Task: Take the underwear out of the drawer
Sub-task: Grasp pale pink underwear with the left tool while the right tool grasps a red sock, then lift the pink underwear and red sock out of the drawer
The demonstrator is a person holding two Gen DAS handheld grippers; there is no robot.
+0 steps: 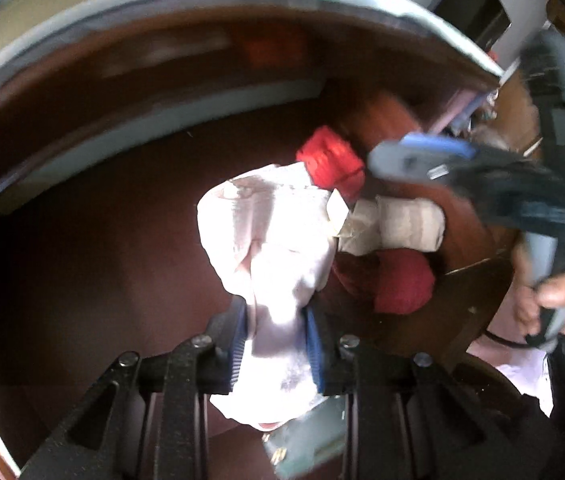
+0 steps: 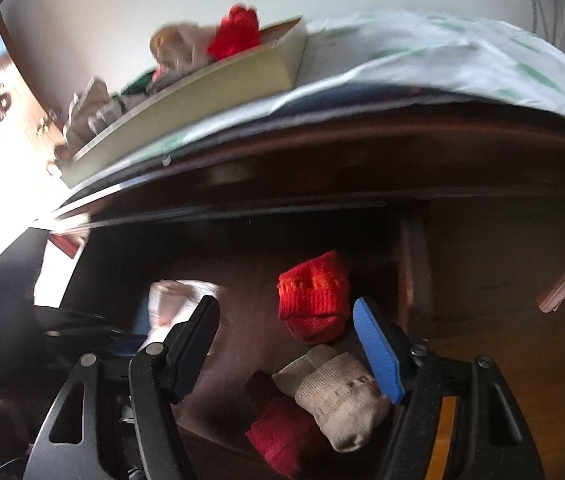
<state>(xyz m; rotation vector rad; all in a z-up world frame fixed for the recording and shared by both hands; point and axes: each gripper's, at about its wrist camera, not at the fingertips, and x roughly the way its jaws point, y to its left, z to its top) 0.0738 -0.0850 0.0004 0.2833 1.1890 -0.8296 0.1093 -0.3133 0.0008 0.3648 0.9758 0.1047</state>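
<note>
Between my left claw's point(image 1: 274, 344) closed fingers I held the white underwear point(image 1: 270, 240) above the dark wooden drawer point(image 1: 82, 248), while my right claw point(image 2: 286, 348) hung wide open and empty over the red point(image 2: 314, 300), beige point(image 2: 338, 396) and dark red point(image 2: 282, 436) sock rolls.

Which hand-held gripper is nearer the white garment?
Left. The left hand-held gripper is clamped on the white garment; the right hand-held gripper hangs open beside it.

The left half of the drawer point(image 1: 94, 248) floor is bare. On the right, a bright red sock point(image 2: 314, 304), a beige sock point(image 2: 338, 396) and a dark red sock point(image 2: 282, 440) crowd the corner
</note>
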